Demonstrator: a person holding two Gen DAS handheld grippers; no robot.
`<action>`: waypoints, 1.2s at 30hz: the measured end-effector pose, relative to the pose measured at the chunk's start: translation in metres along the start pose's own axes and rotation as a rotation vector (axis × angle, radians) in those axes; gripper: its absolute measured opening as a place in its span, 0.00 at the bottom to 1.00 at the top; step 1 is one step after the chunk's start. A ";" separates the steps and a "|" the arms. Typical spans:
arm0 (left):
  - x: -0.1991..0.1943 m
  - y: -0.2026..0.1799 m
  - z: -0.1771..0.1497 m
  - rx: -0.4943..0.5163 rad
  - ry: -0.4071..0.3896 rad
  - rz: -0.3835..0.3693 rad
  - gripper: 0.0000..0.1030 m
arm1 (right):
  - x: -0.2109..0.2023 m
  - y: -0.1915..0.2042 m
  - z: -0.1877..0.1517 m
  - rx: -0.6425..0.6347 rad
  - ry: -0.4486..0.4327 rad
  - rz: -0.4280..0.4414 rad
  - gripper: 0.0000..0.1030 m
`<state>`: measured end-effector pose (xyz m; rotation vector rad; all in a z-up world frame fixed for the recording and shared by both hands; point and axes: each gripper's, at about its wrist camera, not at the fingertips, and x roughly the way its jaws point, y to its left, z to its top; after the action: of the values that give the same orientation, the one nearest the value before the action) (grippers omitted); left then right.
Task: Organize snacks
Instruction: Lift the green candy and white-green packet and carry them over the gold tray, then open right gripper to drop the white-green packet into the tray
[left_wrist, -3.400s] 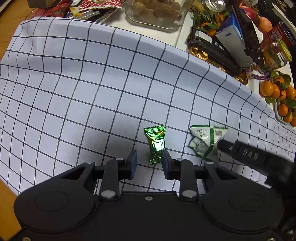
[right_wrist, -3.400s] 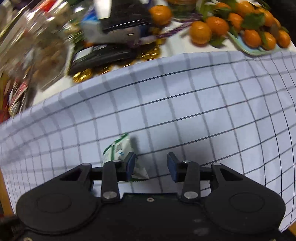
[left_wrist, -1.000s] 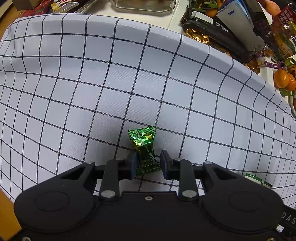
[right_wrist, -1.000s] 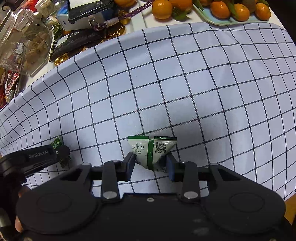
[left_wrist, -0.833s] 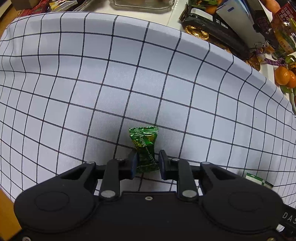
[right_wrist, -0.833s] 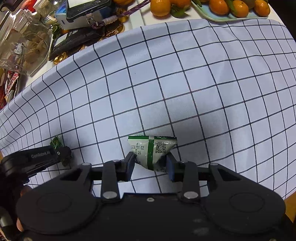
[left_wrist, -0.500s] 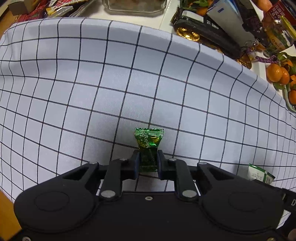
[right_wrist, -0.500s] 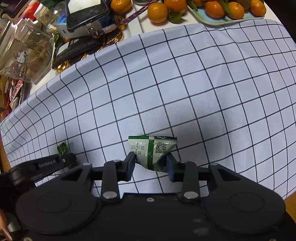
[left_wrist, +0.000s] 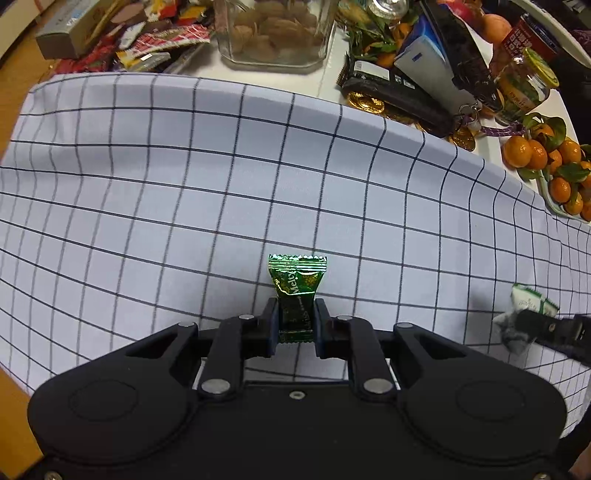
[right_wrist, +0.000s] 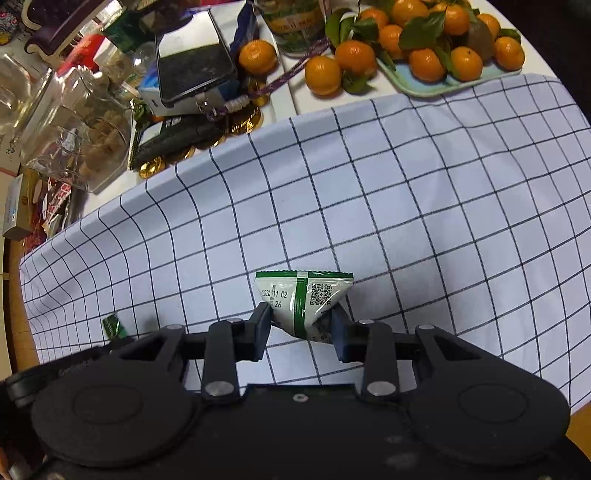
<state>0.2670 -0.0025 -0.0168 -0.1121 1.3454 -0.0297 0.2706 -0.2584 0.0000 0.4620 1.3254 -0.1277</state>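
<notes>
My left gripper (left_wrist: 295, 323) is shut on a shiny green candy wrapper (left_wrist: 297, 286) and holds it above the blue checked cloth (left_wrist: 184, 177). My right gripper (right_wrist: 301, 325) is shut on a white and green snack packet (right_wrist: 303, 299) above the same cloth (right_wrist: 424, 206). The packet also shows at the right edge of the left wrist view (left_wrist: 526, 306), held by the other gripper. The green candy's tip shows at the left of the right wrist view (right_wrist: 115, 326).
Beyond the cloth's far edge stand a glass jar of nuts (left_wrist: 273, 33), red snack packets (left_wrist: 147, 40), a black pouch with gold coins (left_wrist: 391, 96), a phone (right_wrist: 192, 70), a jar (left_wrist: 524, 88) and a tray of tangerines (right_wrist: 443, 48).
Both grippers have closed on their snacks and lifted them off the cloth; the views have risen and more of the far clutter has come into view.
</notes>
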 end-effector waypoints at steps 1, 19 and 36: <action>-0.005 0.002 -0.004 0.008 -0.016 0.009 0.24 | -0.003 -0.002 -0.001 -0.002 -0.016 0.002 0.35; -0.061 0.024 -0.158 0.007 -0.090 0.029 0.24 | -0.069 -0.032 -0.120 -0.016 -0.186 0.119 0.35; -0.064 0.027 -0.248 0.024 0.012 0.067 0.24 | -0.062 -0.053 -0.270 0.006 -0.062 0.125 0.35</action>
<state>0.0099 0.0142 -0.0121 -0.0466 1.3592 0.0103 -0.0069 -0.2104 0.0000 0.5410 1.2321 -0.0420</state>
